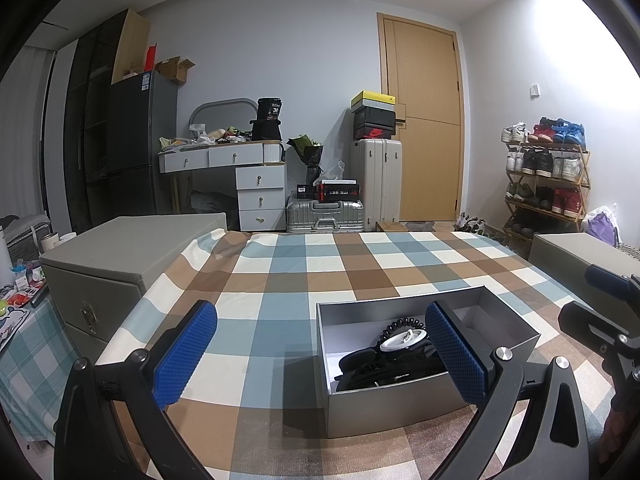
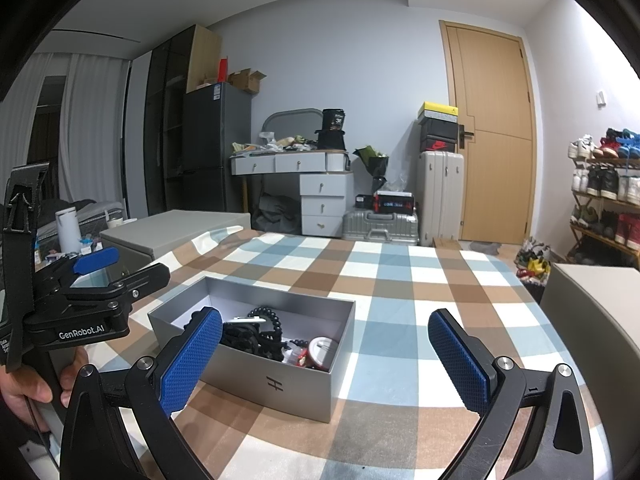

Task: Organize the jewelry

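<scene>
Blue-padded fingers (image 1: 188,354) of the left gripper (image 1: 320,356) fill the near edge of the left wrist view, jaws spread wide, nothing between them. Right gripper (image 2: 324,358) is the same: jaws released, empty, hovering over the bench (image 2: 400,280).

Grey box (image 1: 384,408) sits open on the checked cloth (image 1: 280,280), near the front edge of the bench. From the left wrist view it lies right of centre, with the right-hand finger of the left gripper overlapping its near right corner. From the right wrist view it lies left of centre, with the left-hand finger in front of its near left wall; whether either finger touches it I cannot tell.

Inside the box: black bead bracelet (image 1: 400,325) toward the far side, a white round case (image 1: 403,339) just beside it, and a tangle of black items (image 1: 380,368) on the near side. Right wrist view also shows something small and red (image 2: 301,356) next to the white case, too small to identify.

Left gripper body shows at the left of the right wrist view, held by a hand (image 2: 24,384), left of the box.

Grey storage boxes (image 1: 120,264) flank the bench left and right. Far side of the room: door (image 1: 424,120), suitcases (image 1: 376,184), drawers (image 1: 260,192), shoe rack (image 1: 548,176) on the right.
</scene>
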